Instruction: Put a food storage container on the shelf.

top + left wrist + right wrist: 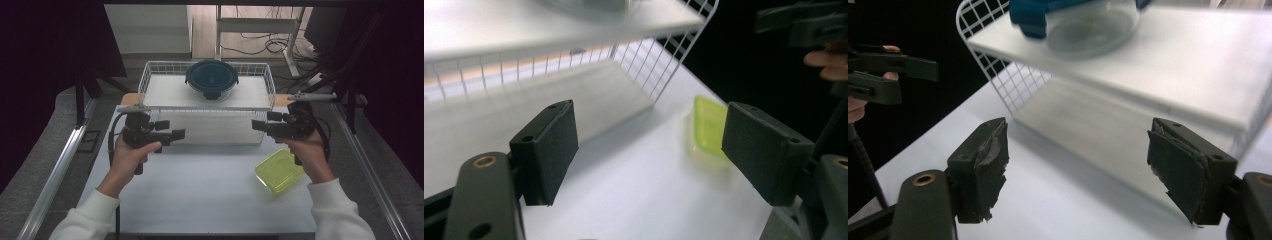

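Note:
A round clear container with a dark blue lid [211,77] [1083,25] stands on the upper white shelf of a wire rack [165,92] [524,25] [1198,65]. A yellow-green rectangular tub [279,171] [709,125] lies on the white table at the front right. In front of the rack's left end my left gripper [172,132] [649,135] points right, open, with nothing between its jaws. Opposite it, before the rack's right end, my right gripper [257,125] [1078,145] points left, open and empty. Each gripper view catches the other gripper at its edge.
The rack's lower level sits open toward me on the white table [200,185]. Metal rails run along both table sides. Behind the table are a desk frame and cables on the floor [260,45].

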`<state>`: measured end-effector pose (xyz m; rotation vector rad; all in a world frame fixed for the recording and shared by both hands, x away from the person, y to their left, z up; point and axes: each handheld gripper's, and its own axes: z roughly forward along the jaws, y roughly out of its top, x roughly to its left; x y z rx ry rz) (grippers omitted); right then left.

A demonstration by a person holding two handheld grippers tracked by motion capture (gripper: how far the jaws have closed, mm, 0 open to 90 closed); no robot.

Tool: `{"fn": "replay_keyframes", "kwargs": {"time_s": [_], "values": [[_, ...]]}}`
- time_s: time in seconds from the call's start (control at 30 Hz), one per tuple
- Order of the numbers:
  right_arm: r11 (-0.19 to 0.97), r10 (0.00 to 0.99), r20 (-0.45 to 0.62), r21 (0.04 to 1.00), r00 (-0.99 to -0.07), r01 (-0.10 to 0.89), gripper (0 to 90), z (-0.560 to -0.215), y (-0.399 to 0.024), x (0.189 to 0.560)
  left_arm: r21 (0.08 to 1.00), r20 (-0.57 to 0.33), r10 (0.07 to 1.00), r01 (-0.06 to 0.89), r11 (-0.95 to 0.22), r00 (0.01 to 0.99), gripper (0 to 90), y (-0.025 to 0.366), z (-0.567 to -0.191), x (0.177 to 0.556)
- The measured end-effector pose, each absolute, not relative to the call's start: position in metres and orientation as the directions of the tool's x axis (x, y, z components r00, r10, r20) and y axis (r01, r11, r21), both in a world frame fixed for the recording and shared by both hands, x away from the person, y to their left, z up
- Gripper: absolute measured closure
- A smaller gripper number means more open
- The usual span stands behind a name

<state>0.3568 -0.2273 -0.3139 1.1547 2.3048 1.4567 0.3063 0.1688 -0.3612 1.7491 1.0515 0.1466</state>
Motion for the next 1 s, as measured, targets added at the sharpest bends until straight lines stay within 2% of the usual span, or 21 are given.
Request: {"fn": "replay_keyframes", "kwargs": {"time_s": [0.2, 0.33, 0.53, 1.0], "values": [[0.233, 0.706, 0.231, 0.817, -0.669, 0.528, 25.4, -0.343, -0.247, 0.326, 0.796, -0.322, 0.731, 0.59, -0.135, 0.601, 22.5, 0.165, -0.394, 0.284], [0.245, 0.708, 0.233, 0.804, -0.667, 0.541, 27.1, -0.36, -0.255, 0.31, 0.771, -0.362, 0.722, 0.625, -0.124, 0.59, 22.6, 0.166, -0.417, 0.274], [0.271, 0.721, 0.219, 0.783, -0.657, 0.559, 27.8, -0.382, -0.261, 0.291, 0.742, -0.371, 0.734, 0.657, -0.134, 0.569, 22.8, 0.169, -0.44, 0.266], [0.337, 0.725, 0.229, 0.705, -0.649, 0.625, 30.0, -0.43, -0.266, 0.281, 0.714, -0.337, 0.769, 0.679, -0.168, 0.544, 23.5, 0.172, -0.458, 0.254]]}}
